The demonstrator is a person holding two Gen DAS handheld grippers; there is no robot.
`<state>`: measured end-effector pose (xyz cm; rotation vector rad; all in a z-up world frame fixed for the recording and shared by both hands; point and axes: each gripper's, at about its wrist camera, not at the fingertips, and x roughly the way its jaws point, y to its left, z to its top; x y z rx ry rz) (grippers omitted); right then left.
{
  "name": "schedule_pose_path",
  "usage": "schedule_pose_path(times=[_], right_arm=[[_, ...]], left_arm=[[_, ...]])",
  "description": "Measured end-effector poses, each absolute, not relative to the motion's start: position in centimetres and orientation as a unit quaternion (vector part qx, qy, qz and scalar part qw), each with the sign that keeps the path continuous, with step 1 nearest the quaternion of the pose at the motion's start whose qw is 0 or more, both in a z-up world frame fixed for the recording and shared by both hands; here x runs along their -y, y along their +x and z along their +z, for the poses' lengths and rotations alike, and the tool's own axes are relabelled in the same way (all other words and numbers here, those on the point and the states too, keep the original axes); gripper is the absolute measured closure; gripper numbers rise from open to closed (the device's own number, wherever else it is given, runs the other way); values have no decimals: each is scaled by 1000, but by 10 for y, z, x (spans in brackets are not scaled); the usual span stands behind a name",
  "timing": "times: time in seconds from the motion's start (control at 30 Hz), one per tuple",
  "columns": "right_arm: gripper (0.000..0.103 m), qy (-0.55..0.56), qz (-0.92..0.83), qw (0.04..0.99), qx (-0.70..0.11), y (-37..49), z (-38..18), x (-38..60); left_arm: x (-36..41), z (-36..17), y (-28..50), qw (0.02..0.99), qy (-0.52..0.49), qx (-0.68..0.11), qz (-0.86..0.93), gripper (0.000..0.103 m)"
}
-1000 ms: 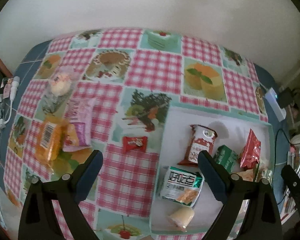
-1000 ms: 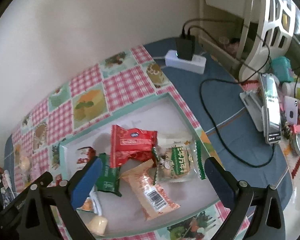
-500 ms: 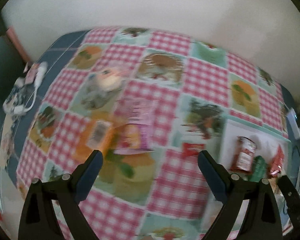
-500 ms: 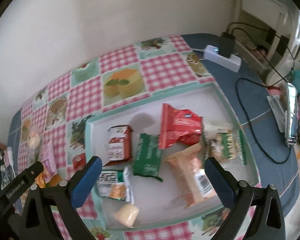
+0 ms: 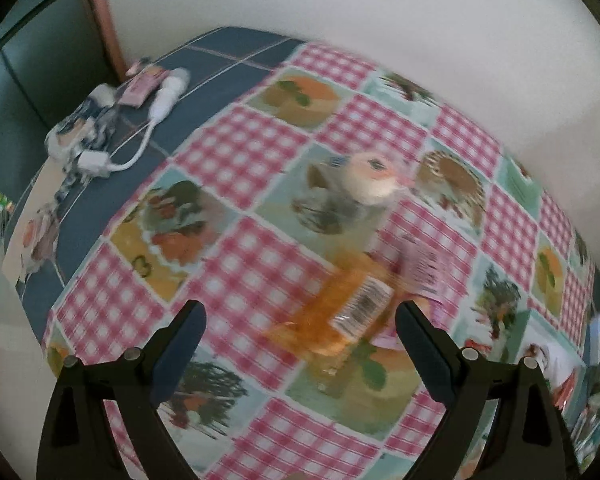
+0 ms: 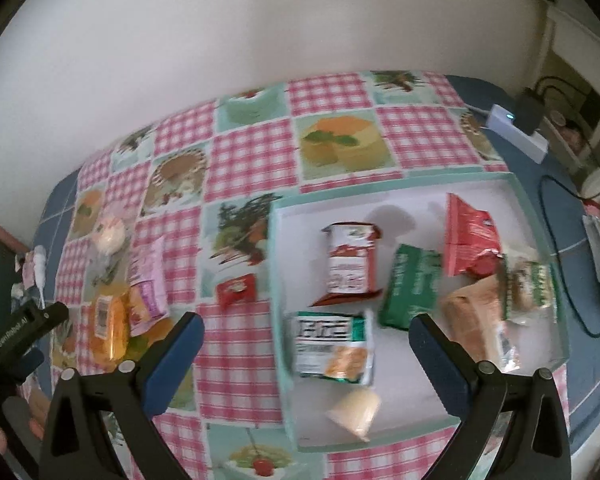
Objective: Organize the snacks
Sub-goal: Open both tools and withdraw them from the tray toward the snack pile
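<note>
My left gripper (image 5: 300, 344) is open above the checked tablecloth, with nothing between its fingers. Just beyond its fingertips lies an orange packet (image 5: 340, 312), blurred, with a pink packet (image 5: 416, 268) and a round white snack (image 5: 368, 178) farther off. My right gripper (image 6: 306, 356) is open over the left side of the teal-rimmed tray (image 6: 276, 280), which holds several packets, among them a white-green packet (image 6: 332, 344) and a cream snack (image 6: 356, 408). A small red packet (image 6: 236, 290), the pink packet (image 6: 148, 280) and the orange packet (image 6: 108, 320) lie left of the tray.
A white power strip with a black charger (image 6: 516, 128) and cables lie on blue cloth right of the tray. A white adaptor cable (image 5: 160, 104) and small items sit at the table's far left corner. A pale wall borders the table's back edge.
Both grippers have swung left across the table. The left one went from beside the tray to the loose packets; the right one went from the tray's right part to its left. Both stayed open.
</note>
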<state>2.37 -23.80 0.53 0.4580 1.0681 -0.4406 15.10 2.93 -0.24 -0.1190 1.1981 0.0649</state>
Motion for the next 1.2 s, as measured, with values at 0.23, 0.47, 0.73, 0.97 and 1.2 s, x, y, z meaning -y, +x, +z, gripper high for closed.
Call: schedule_pose_path(times=[0.23,0.47,0.73,0.97,1.2], right_arm=[[0,195,-186,807,-526,41,-11,208],[0,189,-171,802,-541,54,-25,190],[0,195,-169,797,-545,63,-35,188],[0,189,-171,789,-560,69,-49,186],[0,184,-171,787,-563,72,-53,186]], left_arm=[[-75,-5,160,821,-91,-561,60,7],[-99,-14,167,815,-100,-567,67,7],[-105,-30,173,803,-104,-585,48,7],[-88,-43,180,790,-102,-604,16,7],[-66,-52,183,780,-98,-617,-21,7]])
